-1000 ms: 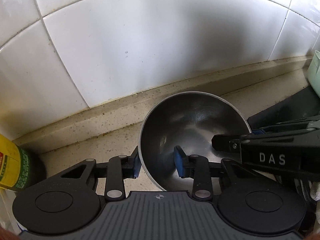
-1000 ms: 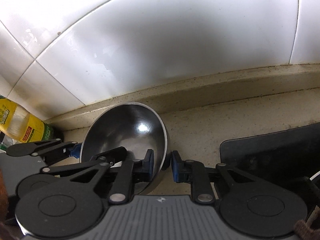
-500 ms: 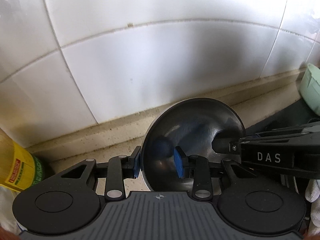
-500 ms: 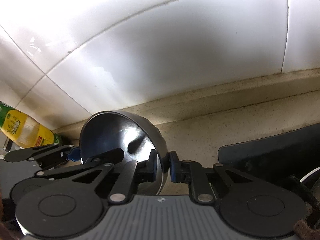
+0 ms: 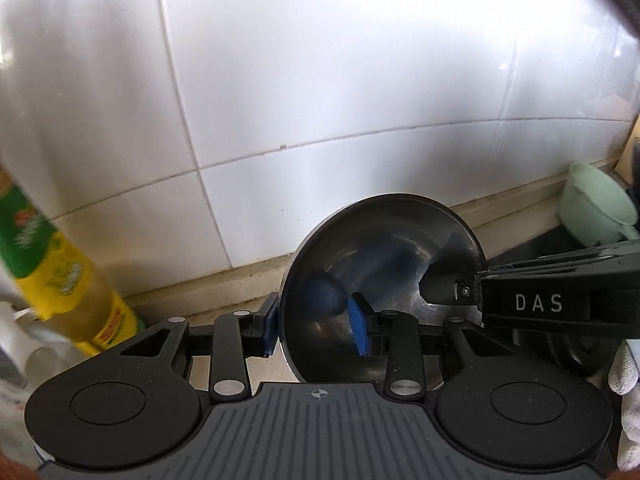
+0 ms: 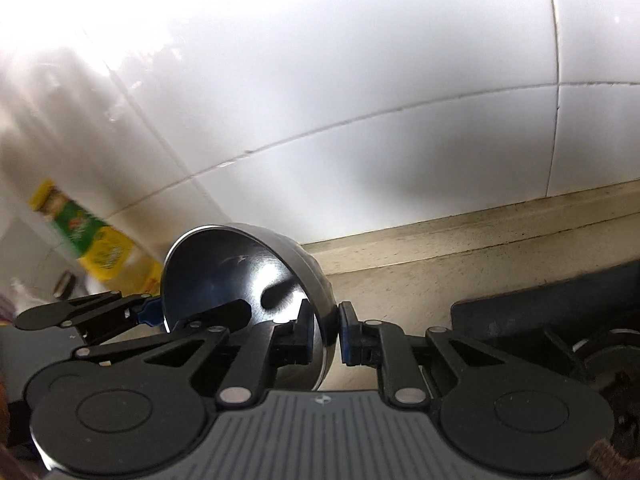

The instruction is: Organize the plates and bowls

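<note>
Holding the steel bowl (image 5: 384,264) aloft above the counter (image 6: 420,280), left gripper (image 5: 314,326) and right gripper (image 6: 325,330) each pinching opposite rims, I'd keep both wrists level and moving together.

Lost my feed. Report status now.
Both tools shut on steel bowl, left tool, right tool. Bowl tipped, off counter. Green cup ahead right.

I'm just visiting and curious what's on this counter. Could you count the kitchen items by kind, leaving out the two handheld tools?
Steel bowl: 1, its rim pinched on opposite sides by the left gripper and the right gripper.
Green bowl: 1, by the wall.
Yellow bottle: 1.
Dark mat: 1.
Total: 4
</note>
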